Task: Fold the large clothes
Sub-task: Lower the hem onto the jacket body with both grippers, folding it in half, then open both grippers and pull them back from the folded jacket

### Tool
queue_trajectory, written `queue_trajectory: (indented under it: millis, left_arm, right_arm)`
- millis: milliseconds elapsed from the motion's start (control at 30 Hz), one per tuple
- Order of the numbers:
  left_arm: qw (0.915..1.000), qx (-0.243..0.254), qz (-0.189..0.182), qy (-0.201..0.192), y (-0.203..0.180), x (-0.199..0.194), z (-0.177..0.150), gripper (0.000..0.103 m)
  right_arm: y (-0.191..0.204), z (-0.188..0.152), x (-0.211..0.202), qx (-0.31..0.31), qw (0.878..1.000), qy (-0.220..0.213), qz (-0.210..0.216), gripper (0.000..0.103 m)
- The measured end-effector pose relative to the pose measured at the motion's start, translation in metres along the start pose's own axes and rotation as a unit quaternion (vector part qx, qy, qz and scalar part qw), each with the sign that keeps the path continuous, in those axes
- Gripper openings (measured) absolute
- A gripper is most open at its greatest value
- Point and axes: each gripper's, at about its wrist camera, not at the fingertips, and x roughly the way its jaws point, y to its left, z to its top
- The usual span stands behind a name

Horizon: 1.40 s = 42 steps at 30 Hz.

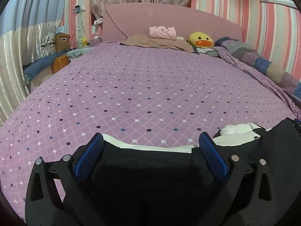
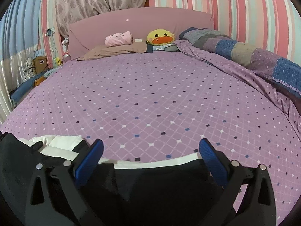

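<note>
A large black garment with a white band [image 1: 146, 169] lies at the near edge of the purple bed [image 1: 141, 94]. In the left wrist view my left gripper [image 1: 150, 141] is open, its blue fingers [image 1: 88, 156] set wide on either side of the garment's white-edged part. In the right wrist view the same garment [image 2: 154, 180] lies under my right gripper [image 2: 150, 146], which is also open with blue fingers [image 2: 212, 162] apart over the white edge. Bunched white and black folds [image 2: 56, 146] lie to the left of it.
A brown pillow [image 1: 160, 41], a pink folded item [image 1: 162, 32] and a yellow duck plush [image 1: 201, 40] sit by the pink headboard. A patchwork quilt [image 2: 244, 56] is rolled along the bed's right side. Boxes and cables [image 1: 62, 43] stand left of the bed.
</note>
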Motion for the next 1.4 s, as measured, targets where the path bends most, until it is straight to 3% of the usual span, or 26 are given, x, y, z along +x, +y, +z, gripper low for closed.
queue_trajectory:
  millis: [300, 700, 867, 967, 1100, 1200, 1300, 1400]
  left_arm:
    - [0.9998, 0.016, 0.013, 0.001, -0.007, -0.003, -0.003, 0.100]
    - [0.9974, 0.019, 0.015, 0.068, -0.011, 0.033, 0.000, 0.100]
    - [0.9953, 0.006, 0.005, 0.096, -0.008, 0.050, 0.001, 0.100]
    - [0.9965, 0.001, 0.005, 0.084, -0.008, 0.046, 0.000, 0.100]
    - [0.9982, -0.036, 0.041, 0.022, 0.003, 0.019, -0.002, 0.100]
    - [0.9937, -0.039, 0.105, 0.010, 0.000, 0.005, -0.006, 0.100]
    - [0.9899, -0.022, 0.139, 0.016, -0.008, -0.020, -0.022, 0.100]
    - [0.9895, -0.012, 0.143, 0.016, -0.005, -0.046, -0.034, 0.100]
  right_arm:
    - [-0.003, 0.001, -0.004, 0.007, 1.000, -0.009, 0.000, 0.101]
    - [0.000, -0.001, 0.033, -0.002, 0.997, 0.080, -0.014, 0.101]
    - [-0.001, -0.002, 0.042, 0.003, 0.995, 0.097, -0.011, 0.101]
    - [-0.002, -0.002, 0.040, 0.008, 0.996, 0.090, -0.009, 0.101]
    - [-0.018, -0.004, 0.006, 0.056, 0.998, 0.005, -0.014, 0.101]
    - [-0.026, -0.011, -0.021, 0.087, 0.993, -0.045, -0.066, 0.101]
    - [-0.027, -0.021, -0.034, 0.096, 0.990, -0.024, -0.104, 0.101]
    - [-0.030, -0.035, -0.044, 0.094, 0.992, 0.020, -0.081, 0.101]
